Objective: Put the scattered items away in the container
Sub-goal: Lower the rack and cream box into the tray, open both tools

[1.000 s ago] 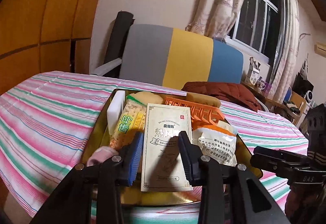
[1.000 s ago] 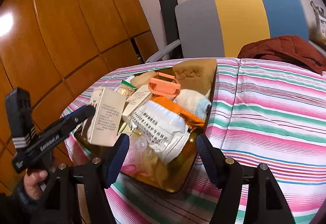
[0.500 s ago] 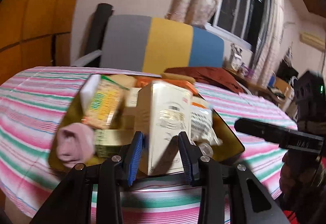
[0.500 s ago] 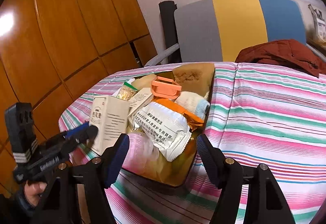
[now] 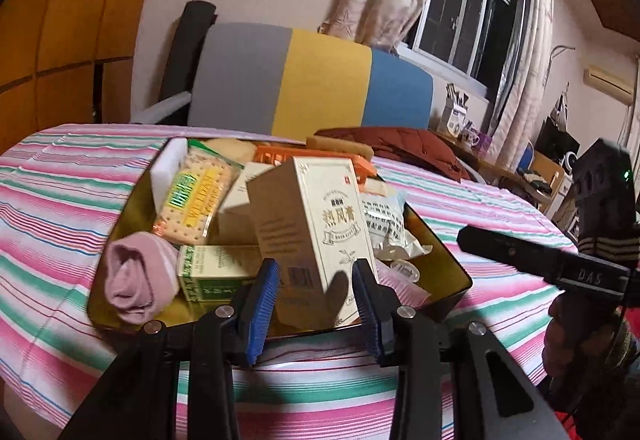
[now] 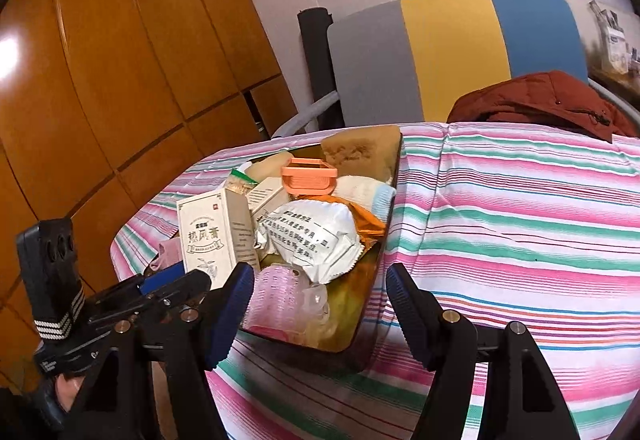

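Left gripper [image 5: 314, 294] jaws opening around upright cream box [image 5: 316, 236]; could topple off crowded tray [image 5: 440, 252]; right gripper [image 6: 320, 304] wide, empty.

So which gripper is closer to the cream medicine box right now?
Left. The left gripper has the cream medicine box between its opening jaws, at the tray's near edge. The right gripper is open and empty, off to the side.

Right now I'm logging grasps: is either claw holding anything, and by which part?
The left claw has the cream box between its pads at its lower end, jaws opening. The right claw holds nothing.
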A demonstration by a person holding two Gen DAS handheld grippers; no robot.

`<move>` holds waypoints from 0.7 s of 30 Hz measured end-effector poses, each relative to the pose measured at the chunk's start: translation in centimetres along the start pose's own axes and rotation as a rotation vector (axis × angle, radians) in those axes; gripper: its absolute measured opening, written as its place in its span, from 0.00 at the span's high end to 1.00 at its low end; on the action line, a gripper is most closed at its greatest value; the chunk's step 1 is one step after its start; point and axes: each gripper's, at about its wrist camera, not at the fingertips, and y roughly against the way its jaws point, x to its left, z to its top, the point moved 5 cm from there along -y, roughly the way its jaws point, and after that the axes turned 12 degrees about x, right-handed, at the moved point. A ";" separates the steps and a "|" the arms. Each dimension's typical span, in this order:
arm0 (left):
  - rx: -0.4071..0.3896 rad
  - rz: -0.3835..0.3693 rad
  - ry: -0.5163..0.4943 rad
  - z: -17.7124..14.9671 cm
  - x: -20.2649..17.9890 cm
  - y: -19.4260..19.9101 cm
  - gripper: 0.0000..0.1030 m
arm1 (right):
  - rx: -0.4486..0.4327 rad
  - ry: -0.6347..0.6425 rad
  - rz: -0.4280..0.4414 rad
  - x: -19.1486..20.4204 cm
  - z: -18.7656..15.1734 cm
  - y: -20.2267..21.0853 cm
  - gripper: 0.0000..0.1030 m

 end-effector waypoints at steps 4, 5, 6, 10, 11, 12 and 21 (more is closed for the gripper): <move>0.000 0.036 0.000 0.4 0.3 0.0 0.63 | 0.002 0.009 0.003 0.4 0.0 -0.2 0.32; 0.009 0.050 0.001 0.5 0.3 -0.2 0.63 | 0.002 0.012 0.006 0.6 0.0 -0.3 0.32; 0.012 0.047 0.000 0.6 0.2 -0.4 0.63 | 0.002 0.020 0.006 0.9 0.0 -0.3 0.33; 0.031 0.049 -0.008 0.6 -0.6 -1.2 0.61 | 0.002 0.056 0.005 2.1 0.1 -0.5 0.33; 0.034 0.050 -0.009 0.6 -0.7 -1.4 0.61 | 0.006 0.059 0.007 2.3 0.1 -0.7 0.33; 0.036 0.053 -0.010 0.6 -0.8 -1.6 0.61 | 0.009 0.063 0.008 2.4 0.1 -0.8 0.33; 0.038 0.070 0.002 0.2 -1.0 -1.3 0.55 | 0.021 0.071 0.014 2.8 -0.2 -1.4 0.33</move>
